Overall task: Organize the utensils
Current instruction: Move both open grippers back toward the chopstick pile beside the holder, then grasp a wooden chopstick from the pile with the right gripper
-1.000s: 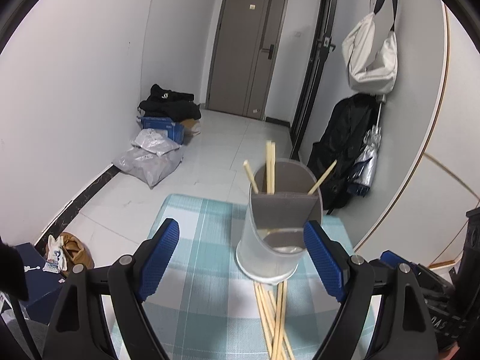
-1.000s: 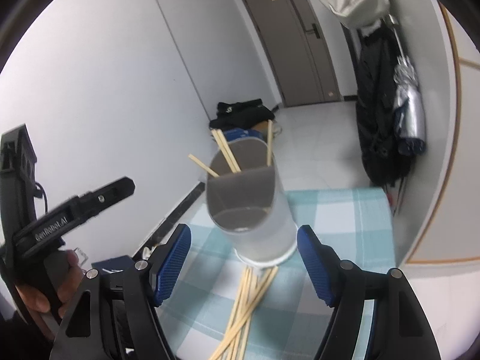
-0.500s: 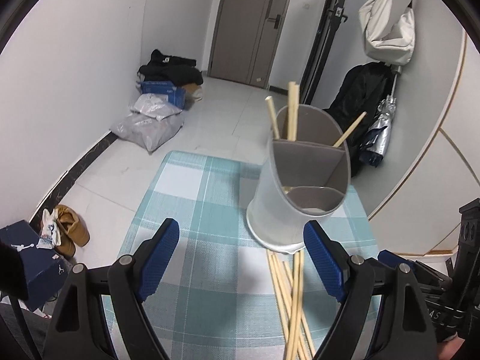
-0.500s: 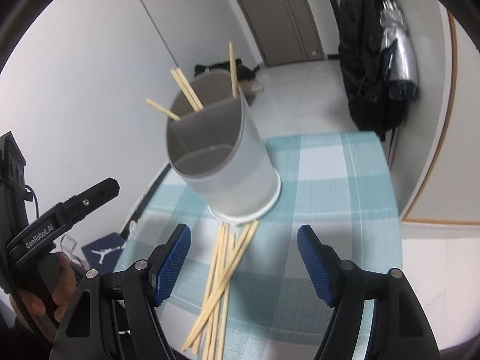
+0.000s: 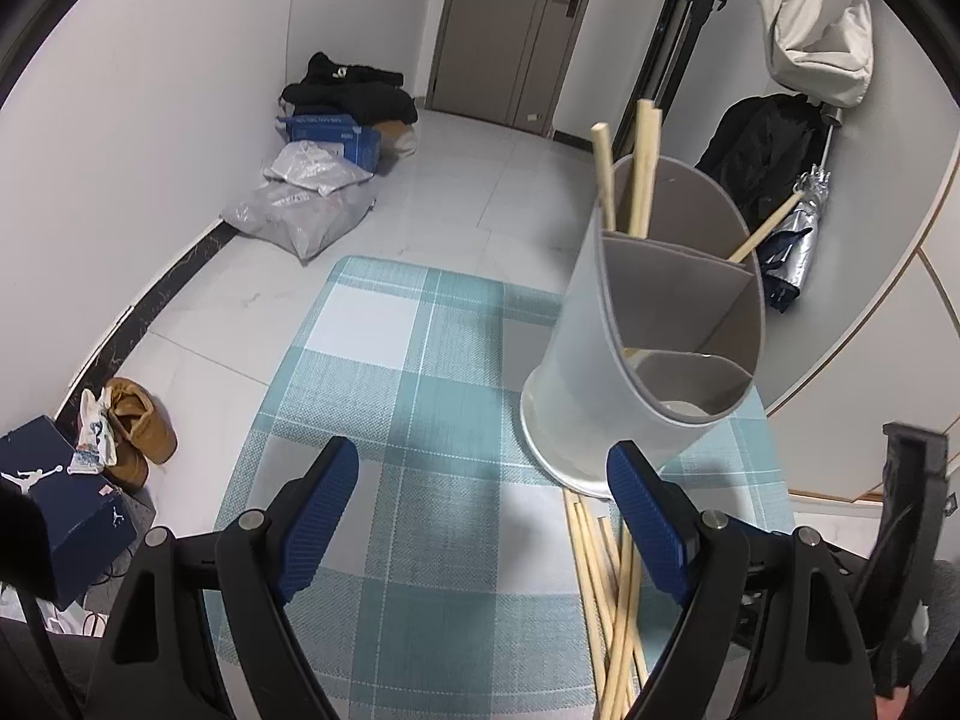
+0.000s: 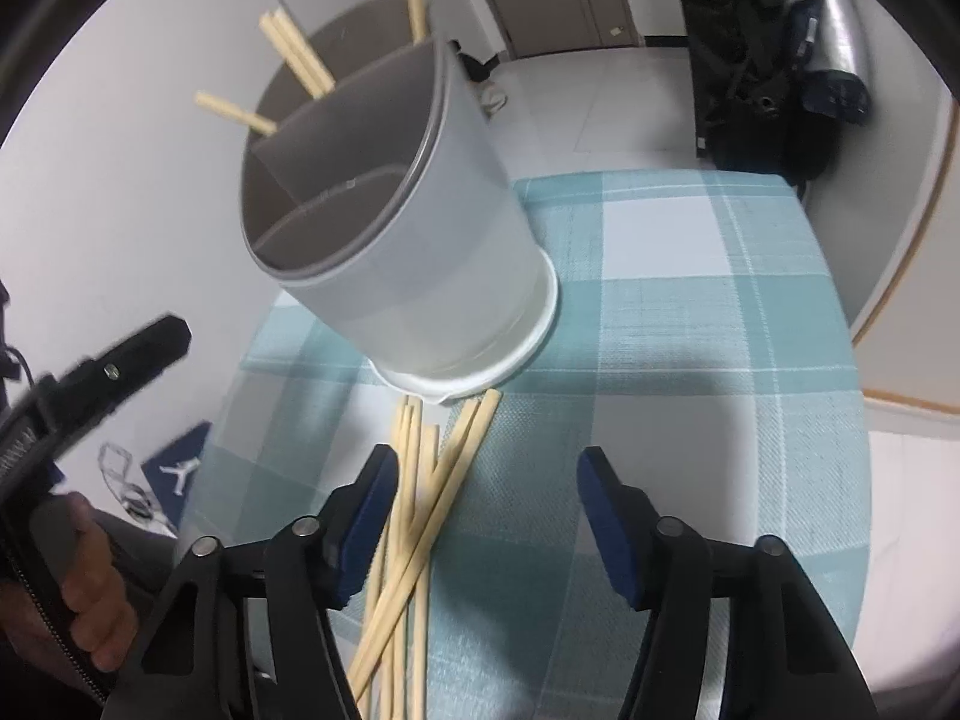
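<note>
**Both hands over the loose chopsticks**

Your right gripper [image 6: 483,510] is closing its fingers, nothing pressed between them yet; the loose chopsticks [image 6: 420,516] lie on the checked desk [image 6: 690,312] just inside its left finger. The grey utensil holder [image 6: 408,240] stands just beyond the fingertips. Your left gripper [image 5: 483,510] is released, empty, the holder ahead of its right finger [image 5: 645,519].

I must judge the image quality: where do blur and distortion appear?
Left wrist view: sharp; fisheye tilts the utensil holder and bends the walls. Right wrist view: the other tool's black handle at left is motion-blurred; chopsticks stay fairly sharp.
</note>
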`<action>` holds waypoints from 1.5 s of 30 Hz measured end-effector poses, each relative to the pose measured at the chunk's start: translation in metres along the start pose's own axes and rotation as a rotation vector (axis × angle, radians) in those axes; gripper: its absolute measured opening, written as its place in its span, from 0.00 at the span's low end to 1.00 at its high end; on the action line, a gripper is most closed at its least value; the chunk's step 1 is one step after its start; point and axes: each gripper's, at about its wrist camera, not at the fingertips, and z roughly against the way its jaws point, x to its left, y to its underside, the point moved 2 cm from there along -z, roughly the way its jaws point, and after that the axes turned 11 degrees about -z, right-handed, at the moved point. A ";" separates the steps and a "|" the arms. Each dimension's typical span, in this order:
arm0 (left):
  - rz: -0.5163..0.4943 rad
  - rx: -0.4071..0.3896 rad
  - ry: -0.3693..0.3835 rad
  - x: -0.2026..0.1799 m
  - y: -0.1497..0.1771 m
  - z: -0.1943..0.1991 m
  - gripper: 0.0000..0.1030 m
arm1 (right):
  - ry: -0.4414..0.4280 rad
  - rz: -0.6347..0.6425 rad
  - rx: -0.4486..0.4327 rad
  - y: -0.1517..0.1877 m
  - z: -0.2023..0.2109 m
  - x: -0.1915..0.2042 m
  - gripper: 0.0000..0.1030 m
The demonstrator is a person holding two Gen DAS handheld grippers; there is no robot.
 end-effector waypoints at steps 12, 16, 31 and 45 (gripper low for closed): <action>0.086 0.055 0.054 0.022 0.000 0.000 0.80 | 0.116 0.127 0.050 0.010 -0.026 0.017 0.29; 0.102 0.063 0.057 0.029 0.001 0.000 0.80 | 0.121 0.117 0.050 0.009 -0.028 0.019 0.24; 0.065 0.070 0.030 0.034 0.008 0.001 0.80 | 0.140 0.124 0.066 0.017 -0.027 0.031 0.04; 0.007 0.086 0.049 0.012 0.007 0.000 0.80 | 0.123 0.200 0.159 0.036 -0.011 0.020 0.06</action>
